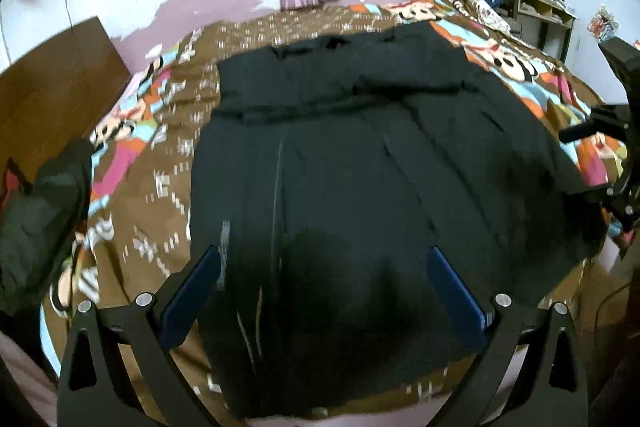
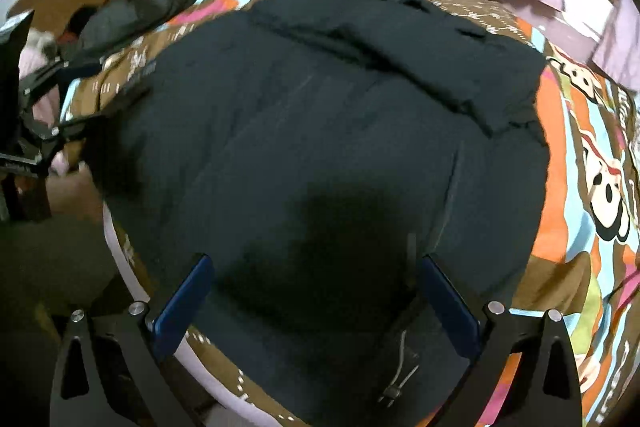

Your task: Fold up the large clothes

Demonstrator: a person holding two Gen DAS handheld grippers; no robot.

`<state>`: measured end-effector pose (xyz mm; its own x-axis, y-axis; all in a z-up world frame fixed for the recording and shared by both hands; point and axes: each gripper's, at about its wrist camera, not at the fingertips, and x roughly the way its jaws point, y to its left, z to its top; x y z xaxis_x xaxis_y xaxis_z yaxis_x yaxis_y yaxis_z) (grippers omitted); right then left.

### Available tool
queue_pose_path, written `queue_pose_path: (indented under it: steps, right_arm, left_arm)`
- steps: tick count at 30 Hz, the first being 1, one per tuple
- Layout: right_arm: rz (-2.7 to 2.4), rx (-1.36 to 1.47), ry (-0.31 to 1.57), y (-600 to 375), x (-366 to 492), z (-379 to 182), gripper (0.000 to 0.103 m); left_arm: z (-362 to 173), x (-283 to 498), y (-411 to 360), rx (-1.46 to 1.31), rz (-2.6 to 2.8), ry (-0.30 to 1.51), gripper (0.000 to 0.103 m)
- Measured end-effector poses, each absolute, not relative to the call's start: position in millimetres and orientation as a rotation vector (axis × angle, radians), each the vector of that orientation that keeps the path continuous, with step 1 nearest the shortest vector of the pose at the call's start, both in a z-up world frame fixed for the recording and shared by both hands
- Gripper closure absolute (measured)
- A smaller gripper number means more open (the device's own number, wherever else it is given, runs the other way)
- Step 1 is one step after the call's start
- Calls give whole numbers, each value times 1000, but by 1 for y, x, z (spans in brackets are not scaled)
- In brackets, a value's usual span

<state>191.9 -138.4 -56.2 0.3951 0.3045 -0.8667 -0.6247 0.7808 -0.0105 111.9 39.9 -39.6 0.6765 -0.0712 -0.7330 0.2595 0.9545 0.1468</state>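
While both tongs hover spread wide, gripping nothing, the black garment [image 1: 332, 147] lies flat on the bed's cartoon-print cover [image 1: 160, 155]. Left tongs [image 1: 325, 269] and right tongs [image 2: 316, 277] sit over its near hem.

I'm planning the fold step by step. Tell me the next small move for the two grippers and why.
Probably lower both open grippers, left gripper and right gripper, onto the near hem of the large black padded coat and pinch it. The coat lies spread on the patterned cartoon bedspread, its sleeves seemingly folded across the top, and neither gripper holds fabric, so the hem looks ready to fold upward.
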Motion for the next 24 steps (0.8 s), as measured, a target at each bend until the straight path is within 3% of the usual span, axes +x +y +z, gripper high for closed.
queue_pose_path:
  steps: [7, 24]
  right_arm:
    - [681, -556, 962, -133, 155, -86, 0]
    - [621, -1155, 845, -104, 125, -164, 0]
  left_arm:
    - [-68, 83, 39, 387, -203, 750, 2]
    - [-108, 71, 33, 360, -327, 864, 2]
